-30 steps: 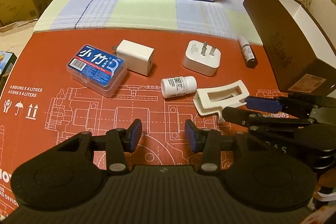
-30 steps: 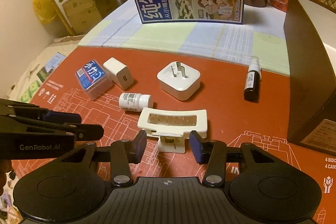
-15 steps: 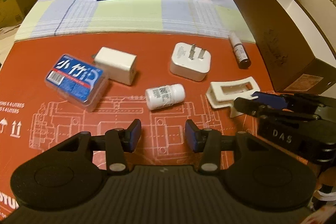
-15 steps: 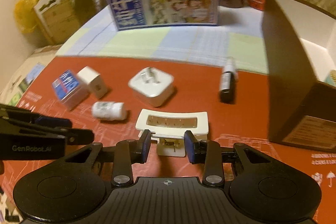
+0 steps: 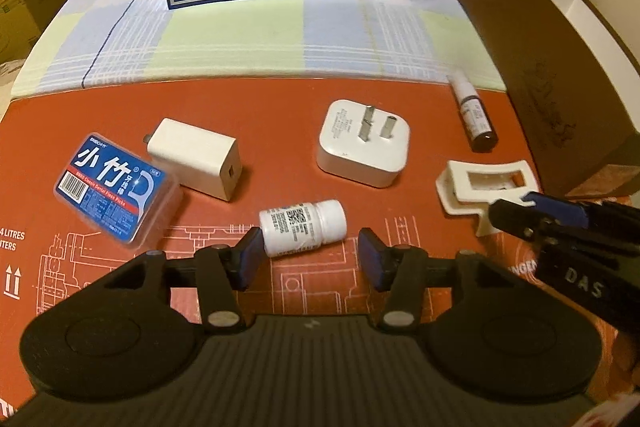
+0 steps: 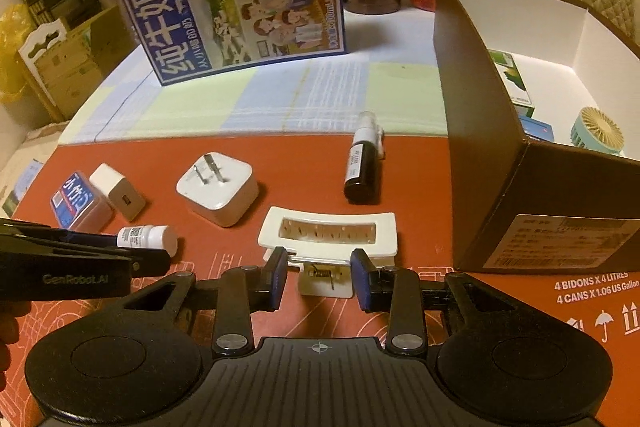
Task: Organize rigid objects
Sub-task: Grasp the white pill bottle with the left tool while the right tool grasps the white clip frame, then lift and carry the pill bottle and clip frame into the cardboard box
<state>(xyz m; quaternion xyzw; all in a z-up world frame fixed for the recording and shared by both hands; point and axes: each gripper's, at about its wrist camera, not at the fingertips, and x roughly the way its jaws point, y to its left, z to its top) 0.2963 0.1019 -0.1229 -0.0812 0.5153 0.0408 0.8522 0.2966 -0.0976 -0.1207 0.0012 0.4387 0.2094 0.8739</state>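
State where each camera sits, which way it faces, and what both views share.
Left wrist: on the left gripper, facing forward over the white pill bottle; own open fingers show.
Right wrist: on the right gripper, facing the white hair clip and brown box; own open fingers show.
Shared: bottle, clip, plug adapter, each other's gripper.

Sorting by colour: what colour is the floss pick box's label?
Blue with a red band, on the floss pick box; clearest in the left wrist view.

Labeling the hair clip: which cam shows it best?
Right wrist: the white hair clip sits centered, whole, just ahead of the open right claw. Left wrist shows it off to the side, partly hidden behind the right claw.
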